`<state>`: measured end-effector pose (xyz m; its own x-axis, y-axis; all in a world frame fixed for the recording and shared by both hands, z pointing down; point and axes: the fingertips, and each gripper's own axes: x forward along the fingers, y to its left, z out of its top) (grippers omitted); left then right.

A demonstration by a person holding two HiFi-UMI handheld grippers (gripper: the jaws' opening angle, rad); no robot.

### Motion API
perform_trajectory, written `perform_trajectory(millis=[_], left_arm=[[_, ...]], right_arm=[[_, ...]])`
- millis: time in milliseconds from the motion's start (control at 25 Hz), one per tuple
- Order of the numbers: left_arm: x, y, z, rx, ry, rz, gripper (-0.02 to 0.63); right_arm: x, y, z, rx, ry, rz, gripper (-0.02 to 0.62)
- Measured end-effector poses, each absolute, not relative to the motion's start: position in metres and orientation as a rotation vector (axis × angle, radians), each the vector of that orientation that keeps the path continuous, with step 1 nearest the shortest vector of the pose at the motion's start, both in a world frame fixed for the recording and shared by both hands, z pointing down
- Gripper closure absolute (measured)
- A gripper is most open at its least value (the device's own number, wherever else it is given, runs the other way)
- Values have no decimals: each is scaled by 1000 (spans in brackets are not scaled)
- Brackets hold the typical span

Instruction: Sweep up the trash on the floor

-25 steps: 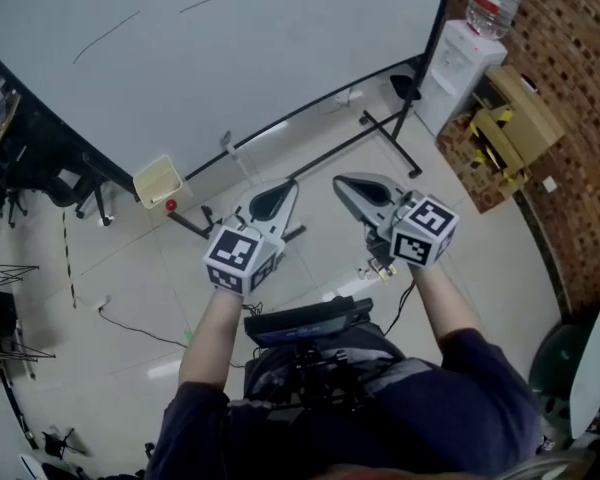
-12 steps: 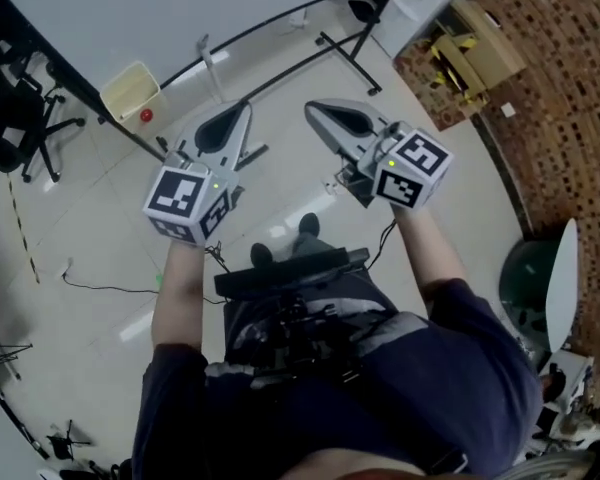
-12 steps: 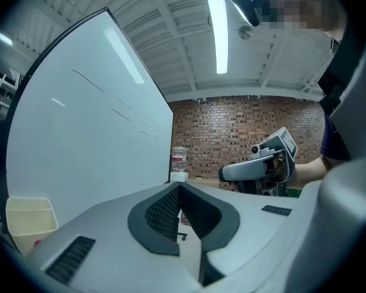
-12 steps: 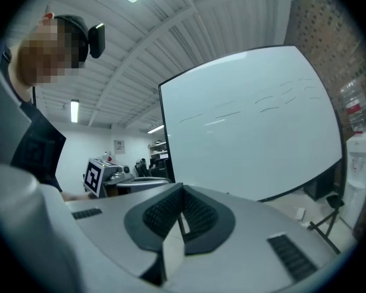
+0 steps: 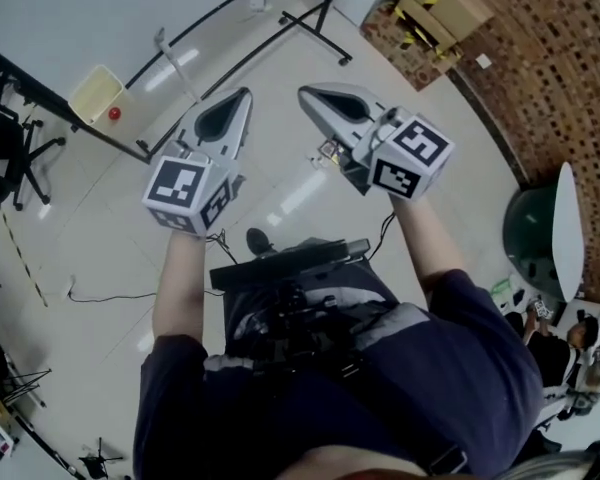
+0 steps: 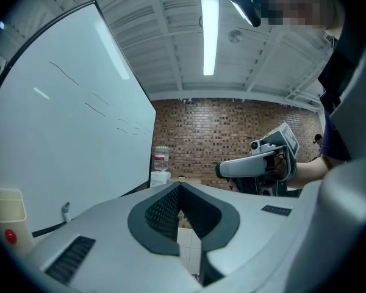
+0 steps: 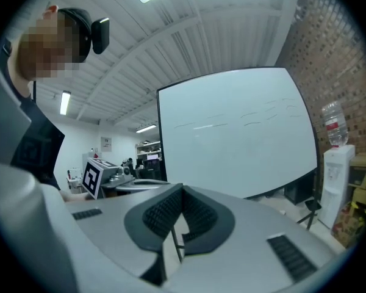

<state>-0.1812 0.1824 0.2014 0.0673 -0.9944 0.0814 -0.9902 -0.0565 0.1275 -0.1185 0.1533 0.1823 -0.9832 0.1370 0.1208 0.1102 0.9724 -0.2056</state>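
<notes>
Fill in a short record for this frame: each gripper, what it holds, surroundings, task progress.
left gripper: jaws together, nothing between them, held over the floor
right gripper: jaws together, nothing between them, beside the left one
ahead: whiteboard on a stand, brick wall
sweeping tool: none in view
task progress: not started

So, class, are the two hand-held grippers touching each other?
Apart. The head view shows a strip of floor between the left hand-held gripper and the right hand-held gripper, both shut.

Probably lab or workshop: rolling whiteboard [image 6: 61,121], brick wall [image 6: 207,139], water dispenser [image 7: 337,163], bare industrial ceiling [image 6: 171,47].
</notes>
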Motion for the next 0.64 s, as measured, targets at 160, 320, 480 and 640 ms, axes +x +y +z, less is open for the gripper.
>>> perform_trajectory(millis=[160, 320, 480, 640], left_arm=[[-136, 168, 190, 2208, -2040, -16, 601], [-78, 151, 175, 2245, -2108, 53, 601], [-8, 136, 167, 2271, -2136, 60, 601], [65, 115, 168, 2308, -2116, 91, 601]], right_arm=[[-76, 145, 176, -177, -3025, 314, 588], [-21, 134, 170, -177, -3050, 318, 588], [50, 122, 172, -172, -3067, 308, 588], [124, 100, 176, -136, -3082, 304, 588]])
